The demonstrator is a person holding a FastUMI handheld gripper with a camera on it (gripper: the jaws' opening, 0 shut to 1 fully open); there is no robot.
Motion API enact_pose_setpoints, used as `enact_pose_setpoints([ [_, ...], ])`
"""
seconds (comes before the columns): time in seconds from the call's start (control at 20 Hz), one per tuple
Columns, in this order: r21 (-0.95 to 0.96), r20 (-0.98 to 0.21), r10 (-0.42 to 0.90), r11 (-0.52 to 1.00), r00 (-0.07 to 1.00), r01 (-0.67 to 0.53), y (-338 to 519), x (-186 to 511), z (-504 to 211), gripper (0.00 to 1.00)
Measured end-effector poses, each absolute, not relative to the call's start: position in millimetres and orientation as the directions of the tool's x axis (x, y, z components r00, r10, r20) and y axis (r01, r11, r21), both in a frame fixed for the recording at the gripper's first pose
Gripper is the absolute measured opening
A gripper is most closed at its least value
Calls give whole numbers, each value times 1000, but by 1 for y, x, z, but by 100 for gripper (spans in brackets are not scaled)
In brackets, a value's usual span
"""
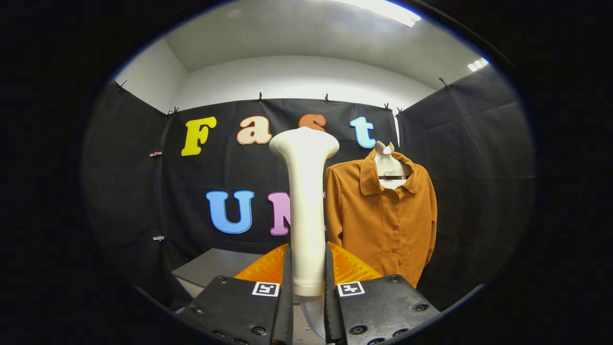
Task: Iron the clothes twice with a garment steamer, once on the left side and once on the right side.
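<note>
Gripper (307, 282) clamped on upright cream plastic garment steamer (305, 201), head up, ready to sweep hanging rust-orange button-front shirt (383, 215) just beyond.

Gripper clamped on the steamer handle

The gripper (308, 268) points forward and level, its two fingers (286, 278) drawn in close and parallel, one pressing each side of the upright garment steamer (305, 201), low on its handle. The finger bodies spread wide at the near end, each carrying a square marker, and narrow toward the grip.
</note>
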State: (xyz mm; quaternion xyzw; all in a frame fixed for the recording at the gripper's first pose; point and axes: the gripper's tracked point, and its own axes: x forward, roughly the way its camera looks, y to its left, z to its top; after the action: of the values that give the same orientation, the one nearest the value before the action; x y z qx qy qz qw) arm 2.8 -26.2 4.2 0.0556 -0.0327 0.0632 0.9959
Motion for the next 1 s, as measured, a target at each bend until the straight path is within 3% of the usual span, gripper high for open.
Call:
enact_pose_setpoints([
  [1.0, 101, 44, 131, 986, 990, -135, -21, 10, -4, 29],
])
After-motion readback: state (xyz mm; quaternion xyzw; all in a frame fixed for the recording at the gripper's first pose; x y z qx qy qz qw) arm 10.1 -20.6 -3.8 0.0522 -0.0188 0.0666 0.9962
